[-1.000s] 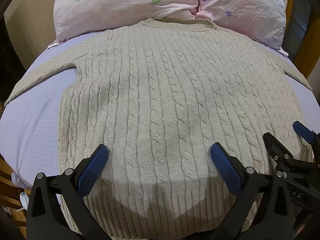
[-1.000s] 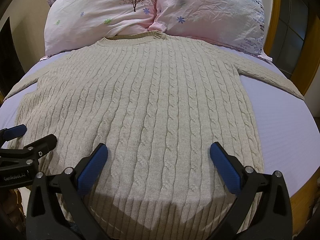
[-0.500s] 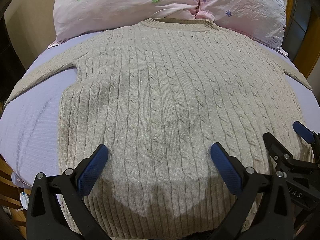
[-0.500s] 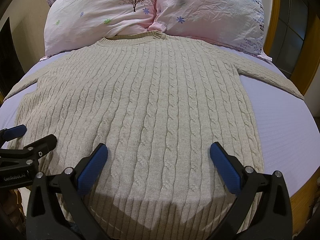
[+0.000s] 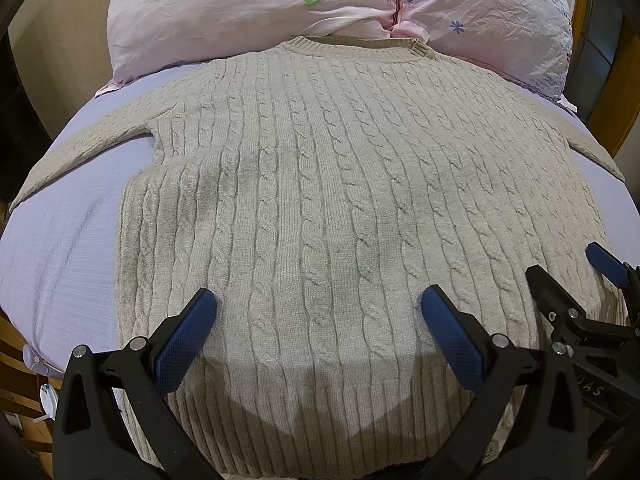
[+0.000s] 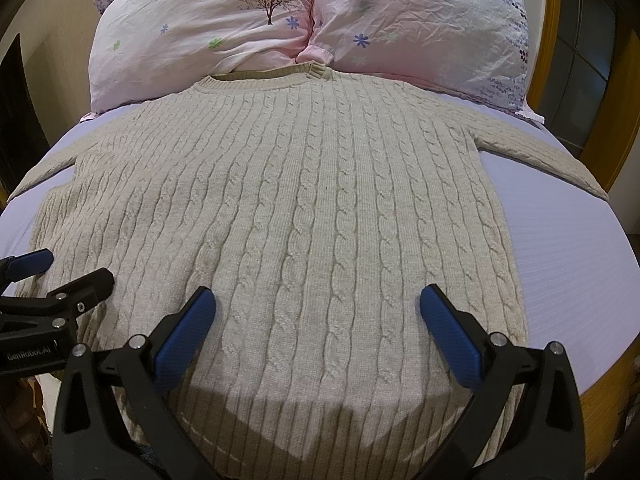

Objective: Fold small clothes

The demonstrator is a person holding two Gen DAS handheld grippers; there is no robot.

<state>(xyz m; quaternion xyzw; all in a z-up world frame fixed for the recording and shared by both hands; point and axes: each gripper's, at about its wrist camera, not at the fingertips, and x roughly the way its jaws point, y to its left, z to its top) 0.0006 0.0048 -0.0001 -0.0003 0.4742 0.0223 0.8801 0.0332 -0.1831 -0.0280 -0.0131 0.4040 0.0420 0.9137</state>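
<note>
A beige cable-knit sweater (image 5: 320, 200) lies flat on the bed, neck toward the pillows, sleeves spread to both sides; it also shows in the right wrist view (image 6: 304, 216). My left gripper (image 5: 316, 312) is open and empty, hovering over the hem's left half. My right gripper (image 6: 316, 312) is open and empty over the hem's right half. Each gripper shows in the other's view: the right one (image 5: 576, 280) at the right edge, the left one (image 6: 60, 276) at the left edge.
Two pink flowered pillows (image 5: 256, 12) (image 6: 420, 28) lie at the head of the lilac sheet (image 5: 60, 248). A wooden bed frame (image 6: 600, 396) runs along the right side. A dark window (image 6: 580, 48) stands behind at right.
</note>
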